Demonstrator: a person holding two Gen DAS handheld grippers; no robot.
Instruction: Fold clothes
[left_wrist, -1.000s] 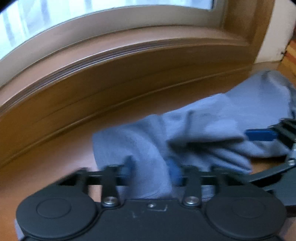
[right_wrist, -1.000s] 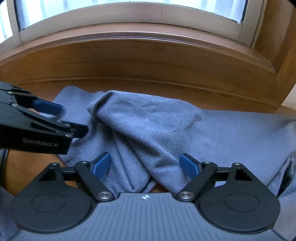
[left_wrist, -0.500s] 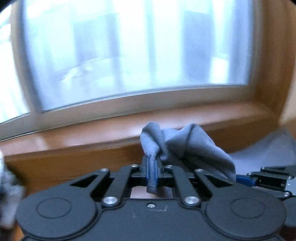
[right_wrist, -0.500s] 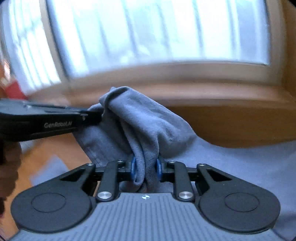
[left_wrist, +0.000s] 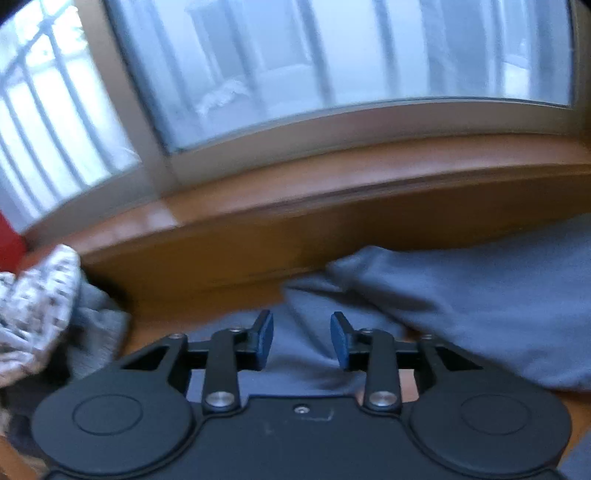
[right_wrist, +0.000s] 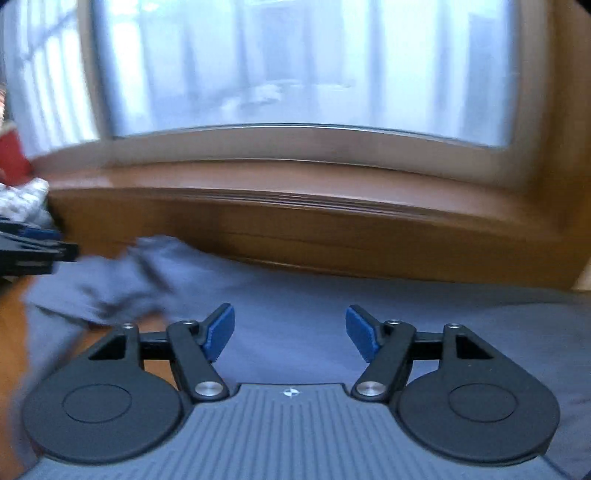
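The grey-blue garment (right_wrist: 332, 314) lies spread over the wooden surface (left_wrist: 159, 328) below the windowsill (right_wrist: 295, 184), and neither tool has hold of it. The left gripper (left_wrist: 301, 339) hovers just over the cloth with its blue-padded tongs spread a moderate way apart, nothing between them. The right gripper (right_wrist: 290, 332) sits over a flatter stretch of the same cloth, its tongs spread wider, also holding nothing.

To the far left of the right gripper's view the garment is bunched into a soft, blurred heap (right_wrist: 140, 273), with the tip of the left gripper just beside it. In the left view, the larger part of the fabric rises in a rounded fold (left_wrist: 461, 295) to the right. Such a lie suggests the cloth has been dropped onto itself as one fold, and the open tongs fit a release: they are parted so the fabric can settle under its own weight.

A patterned white cloth (left_wrist: 33, 306) rests at the far left, apart from the garment, likely waiting its turn. The bunched corner probably needs smoothing before another fold, since a lump there would carry into each later layer.
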